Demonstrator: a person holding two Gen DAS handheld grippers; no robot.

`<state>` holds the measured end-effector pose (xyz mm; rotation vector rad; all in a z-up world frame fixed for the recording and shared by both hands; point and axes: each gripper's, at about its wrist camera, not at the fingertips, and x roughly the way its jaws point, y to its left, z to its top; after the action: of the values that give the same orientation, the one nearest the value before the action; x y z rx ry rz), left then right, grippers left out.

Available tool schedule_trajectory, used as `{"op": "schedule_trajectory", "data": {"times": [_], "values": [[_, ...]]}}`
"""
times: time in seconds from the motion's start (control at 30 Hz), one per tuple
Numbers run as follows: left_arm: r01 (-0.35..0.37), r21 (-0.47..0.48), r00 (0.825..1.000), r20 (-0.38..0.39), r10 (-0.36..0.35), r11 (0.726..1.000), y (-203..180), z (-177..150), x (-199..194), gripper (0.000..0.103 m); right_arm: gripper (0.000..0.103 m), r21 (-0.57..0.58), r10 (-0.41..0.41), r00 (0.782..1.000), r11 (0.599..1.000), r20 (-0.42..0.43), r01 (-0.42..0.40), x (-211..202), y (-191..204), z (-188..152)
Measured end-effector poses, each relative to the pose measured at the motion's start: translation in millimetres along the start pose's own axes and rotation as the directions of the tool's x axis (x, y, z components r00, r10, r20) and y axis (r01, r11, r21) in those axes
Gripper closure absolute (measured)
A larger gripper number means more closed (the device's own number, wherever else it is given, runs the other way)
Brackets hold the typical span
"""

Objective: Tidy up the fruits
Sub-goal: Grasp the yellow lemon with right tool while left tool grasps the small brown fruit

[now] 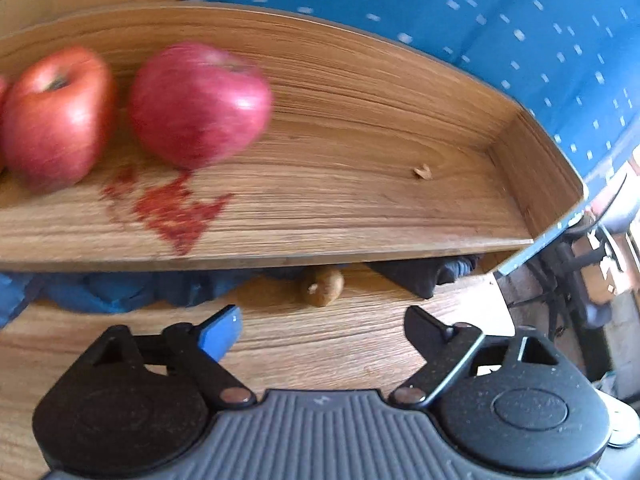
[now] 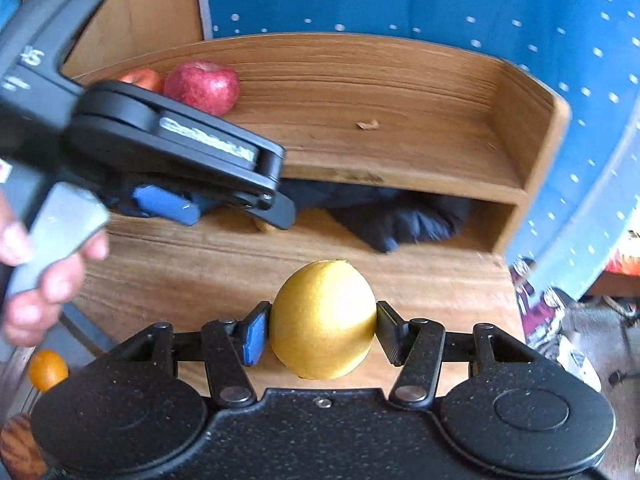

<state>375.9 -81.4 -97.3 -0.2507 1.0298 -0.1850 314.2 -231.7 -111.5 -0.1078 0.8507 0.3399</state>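
Note:
Two red apples stand on the upper wooden shelf [image 1: 360, 160]: one [image 1: 200, 104] left of centre, another [image 1: 56, 116] at the far left. My left gripper [image 1: 320, 336] is open and empty, low in front of the shelf. In the right wrist view the same apples [image 2: 202, 86] [image 2: 140, 78] sit at the shelf's back left, partly hidden by the left gripper [image 2: 236, 208]. My right gripper [image 2: 320, 332] is shut on a yellow lemon [image 2: 324, 320] above the wooden table [image 2: 200, 280].
A small brown fruit [image 1: 322, 280] lies under the shelf beside dark blue cloth [image 1: 420, 276]. A red stain [image 1: 172, 208] marks the shelf. An orange [image 2: 47, 370] sits low at the left. A hand [image 2: 48, 280] holds the left tool. Blue dotted fabric [image 2: 440, 8] hangs behind.

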Motion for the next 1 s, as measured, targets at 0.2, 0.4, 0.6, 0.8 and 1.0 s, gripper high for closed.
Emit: {"op": "schedule_trajectory", "data": {"times": [0.2,0.4,0.6,0.8,1.0], "values": [[0.000,0.072,1.000,0.014,-0.001,0.997,-22,-1,15,0.032,0.046,0.046,-0.029,1.000,0.999,0.006,0.029,-10,-3,-10],[-0.039,0.060,0.999,0.015,0.038,0.997,-24,4,26,0.047,0.046,0.065,-0.048,0.999,0.997,-0.001,0.048,-10,0,-12],[-0.076,0.044,0.997,0.022,0.075,0.996,-21,8,32,0.061,0.046,0.070,-0.051,0.999,0.996,-0.016,0.052,-11,3,-15],[-0.085,0.049,0.996,0.024,0.084,0.995,-17,8,26,0.075,0.046,0.064,-0.049,0.999,0.997,-0.014,0.049,-13,7,-15],[-0.057,0.064,0.998,0.019,0.056,0.996,-9,-3,3,0.075,0.046,0.057,-0.037,0.999,0.998,0.000,0.037,-19,12,-15]]}}
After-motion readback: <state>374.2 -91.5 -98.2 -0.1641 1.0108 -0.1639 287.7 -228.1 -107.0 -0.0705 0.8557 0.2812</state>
